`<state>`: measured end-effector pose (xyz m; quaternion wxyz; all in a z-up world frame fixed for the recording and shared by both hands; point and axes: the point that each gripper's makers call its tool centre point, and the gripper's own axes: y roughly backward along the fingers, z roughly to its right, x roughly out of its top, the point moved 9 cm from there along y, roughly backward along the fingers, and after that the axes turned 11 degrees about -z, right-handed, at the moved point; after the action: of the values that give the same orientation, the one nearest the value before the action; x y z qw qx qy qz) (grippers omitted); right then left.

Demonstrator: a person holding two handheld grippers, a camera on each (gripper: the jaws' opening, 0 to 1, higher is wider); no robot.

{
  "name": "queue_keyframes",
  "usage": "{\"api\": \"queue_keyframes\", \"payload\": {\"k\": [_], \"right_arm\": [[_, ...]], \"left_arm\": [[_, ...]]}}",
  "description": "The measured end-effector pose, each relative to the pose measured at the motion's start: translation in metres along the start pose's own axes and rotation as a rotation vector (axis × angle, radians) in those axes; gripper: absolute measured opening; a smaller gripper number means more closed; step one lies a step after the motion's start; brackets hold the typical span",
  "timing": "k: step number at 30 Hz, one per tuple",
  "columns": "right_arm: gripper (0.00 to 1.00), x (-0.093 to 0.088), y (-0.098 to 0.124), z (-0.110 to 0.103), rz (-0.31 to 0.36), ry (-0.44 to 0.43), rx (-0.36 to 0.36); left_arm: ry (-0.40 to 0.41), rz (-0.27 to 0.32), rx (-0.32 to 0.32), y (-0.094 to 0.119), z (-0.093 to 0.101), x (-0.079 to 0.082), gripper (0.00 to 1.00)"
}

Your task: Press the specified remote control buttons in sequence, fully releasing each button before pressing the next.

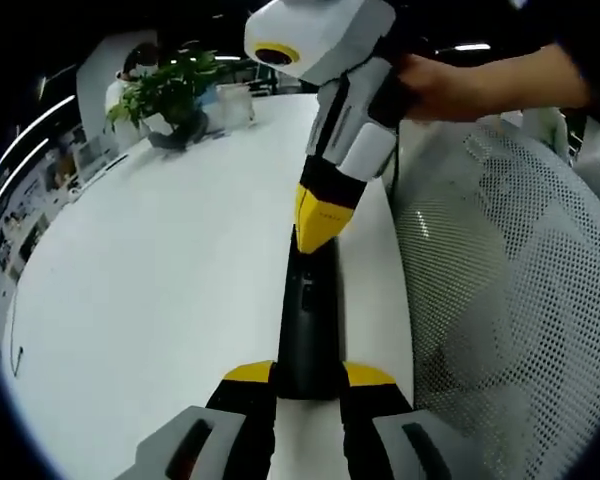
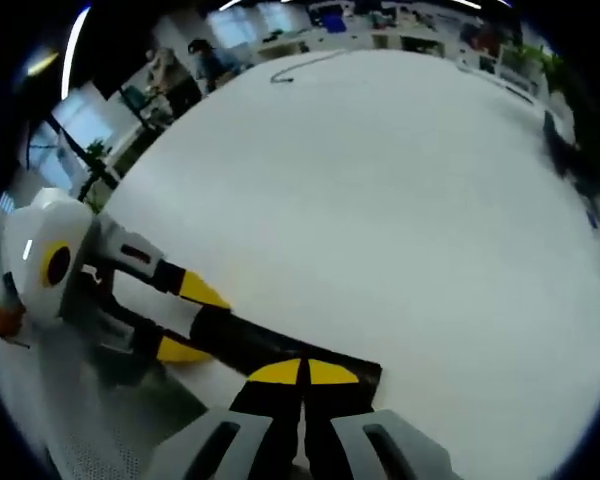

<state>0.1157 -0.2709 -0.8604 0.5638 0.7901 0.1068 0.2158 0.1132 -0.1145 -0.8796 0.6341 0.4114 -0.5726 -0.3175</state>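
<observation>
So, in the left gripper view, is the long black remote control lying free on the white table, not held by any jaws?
No, the left gripper grips the long black remote control at its near end.

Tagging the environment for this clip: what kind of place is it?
Likely an open-plan office or meeting area: a large white table, a white mesh chair beside it, a potted plant at the table's far end, and desks with screens beyond.

Remote control [image 1: 308, 320]: near end hidden between the left tongs [image 1: 310, 385]; far end covered by the right tongs [image 1: 318, 228]. Buttons too dark to distinguish. In the right gripper view, the remote control [image 2: 280, 352] is partly hidden behind the closed tips. Plant [image 1: 170, 95] on the tabletop [image 1: 160, 280]: background blurred. Mesh chair [image 1: 520, 300]: cut off at the edge.
</observation>
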Motion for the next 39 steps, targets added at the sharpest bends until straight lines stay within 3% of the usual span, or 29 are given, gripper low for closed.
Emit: {"api": "queue_keyframes", "payload": {"k": [5,22,23,25,26,27,39], "right_arm": [[0.00,0.002,-0.001,-0.003,0.003,0.018,-0.035],[0.00,0.011,0.003,0.002,-0.007,0.063,-0.053],[0.00,0.014,0.001,0.003,-0.015,0.070,-0.054],[0.00,0.010,-0.003,0.003,-0.119,0.075,-0.036],[0.00,0.013,-0.001,0.003,-0.069,0.080,-0.046],[0.00,0.013,-0.001,0.003,-0.066,0.079,-0.040],[0.00,0.015,-0.003,0.005,-0.117,0.090,-0.023]], "left_arm": [[0.011,0.001,0.005,0.000,0.001,0.000,0.23],[-0.007,-0.092,-0.007,0.000,0.000,0.009,0.23],[-0.012,-0.098,-0.008,0.000,-0.001,0.009,0.23],[-0.010,-0.103,-0.009,0.000,0.000,0.009,0.23],[-0.011,-0.103,-0.006,0.000,0.000,0.009,0.23],[-0.006,-0.103,-0.005,0.000,0.000,0.009,0.23],[0.012,-0.093,-0.003,0.001,0.001,0.009,0.23]]}}
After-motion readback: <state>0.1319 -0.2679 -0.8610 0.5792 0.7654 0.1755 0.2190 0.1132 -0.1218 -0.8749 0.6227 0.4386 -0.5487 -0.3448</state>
